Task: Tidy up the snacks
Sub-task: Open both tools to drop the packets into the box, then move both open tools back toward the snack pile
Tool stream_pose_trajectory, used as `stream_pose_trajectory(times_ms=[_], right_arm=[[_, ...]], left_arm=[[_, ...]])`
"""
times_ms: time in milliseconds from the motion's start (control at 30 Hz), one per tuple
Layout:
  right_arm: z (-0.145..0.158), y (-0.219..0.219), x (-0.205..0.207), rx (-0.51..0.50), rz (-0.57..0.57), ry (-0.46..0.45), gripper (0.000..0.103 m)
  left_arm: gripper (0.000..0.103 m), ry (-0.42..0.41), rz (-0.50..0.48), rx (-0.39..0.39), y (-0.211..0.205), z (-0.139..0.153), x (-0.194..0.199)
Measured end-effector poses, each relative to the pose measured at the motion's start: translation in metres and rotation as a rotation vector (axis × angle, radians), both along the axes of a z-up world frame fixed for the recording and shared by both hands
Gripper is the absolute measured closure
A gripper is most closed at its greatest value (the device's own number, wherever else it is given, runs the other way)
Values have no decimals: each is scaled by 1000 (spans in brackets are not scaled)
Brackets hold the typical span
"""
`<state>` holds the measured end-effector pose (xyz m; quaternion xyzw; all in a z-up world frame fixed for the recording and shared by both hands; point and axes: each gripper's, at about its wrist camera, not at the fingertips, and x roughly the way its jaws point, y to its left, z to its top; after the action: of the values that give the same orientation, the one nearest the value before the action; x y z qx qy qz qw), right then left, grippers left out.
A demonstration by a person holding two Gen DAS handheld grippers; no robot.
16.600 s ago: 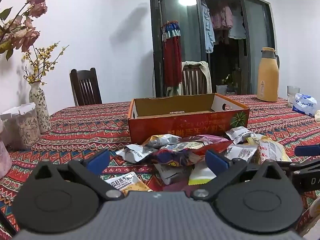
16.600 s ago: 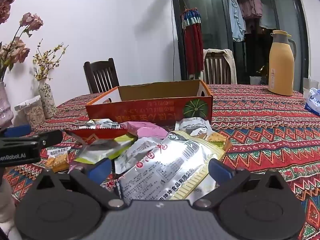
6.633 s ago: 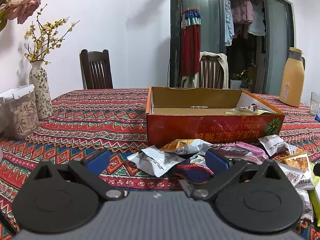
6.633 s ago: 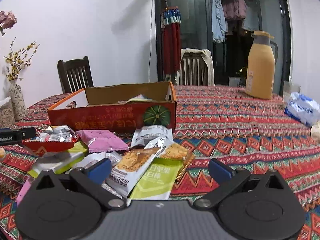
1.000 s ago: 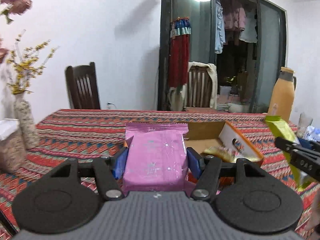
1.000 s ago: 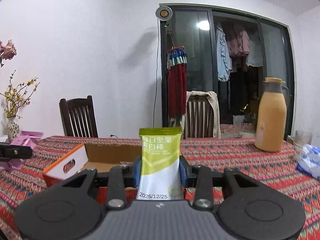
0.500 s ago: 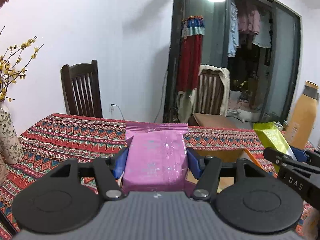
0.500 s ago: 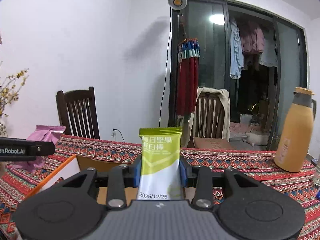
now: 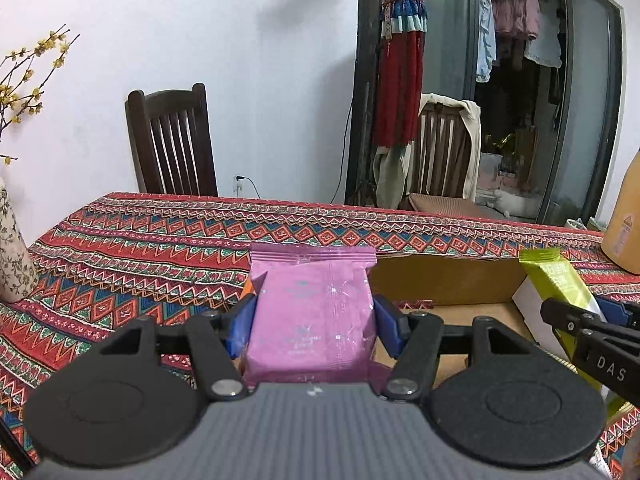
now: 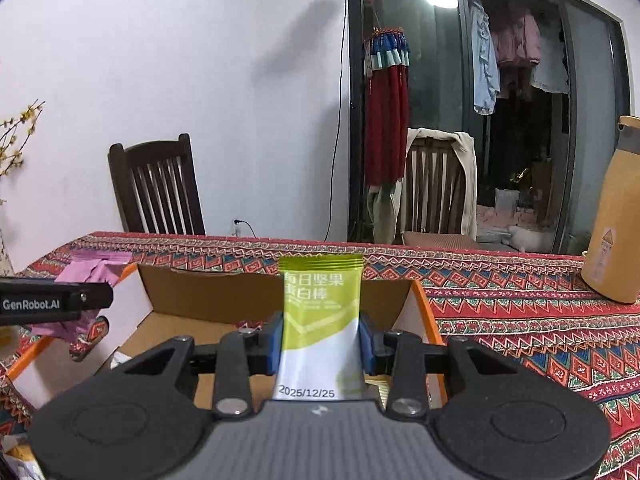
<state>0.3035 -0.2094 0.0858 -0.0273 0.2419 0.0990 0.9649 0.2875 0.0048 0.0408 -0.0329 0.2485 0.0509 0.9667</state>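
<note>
Over the open cardboard box (image 10: 208, 304), both grippers hang w/ a snack apiece. The left gripper (image 9: 312, 326) is clamped on a pink packet (image 9: 312, 320), pads pressing its two side edges so it stands upright, top seal up. The right gripper (image 10: 320, 340) is pinched narrower on a green snack bar (image 10: 320, 312), also upright (date print facing the camera). Holding each by the edges likely keeps the contents uncrushed and lets the packs drop straight in once the jaws part. The box sits on a patterned tablecloth (image 9: 160, 240), its floor just below both packs; an orange flask (image 10: 612, 240) stands off to the right, clear of the drop.
</note>
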Motion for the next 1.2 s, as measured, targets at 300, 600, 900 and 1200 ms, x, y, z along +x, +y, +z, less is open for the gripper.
stream_pose_trajectory(times_ms=[300, 600, 900, 1200], right_arm=[[2, -4, -2, 33, 26, 18, 37], [3, -11, -1, 72, -24, 8, 0], [13, -12, -9, 62, -37, -29, 0], [54, -21, -56, 42, -52, -162, 0]], left_arm=[[3, -66, 35, -23, 5, 4, -11], [0, -70, 57, -40, 9, 7, -11], [0, -94, 50, -50, 9, 14, -20], [0, -174, 14, -60, 5, 51, -58]])
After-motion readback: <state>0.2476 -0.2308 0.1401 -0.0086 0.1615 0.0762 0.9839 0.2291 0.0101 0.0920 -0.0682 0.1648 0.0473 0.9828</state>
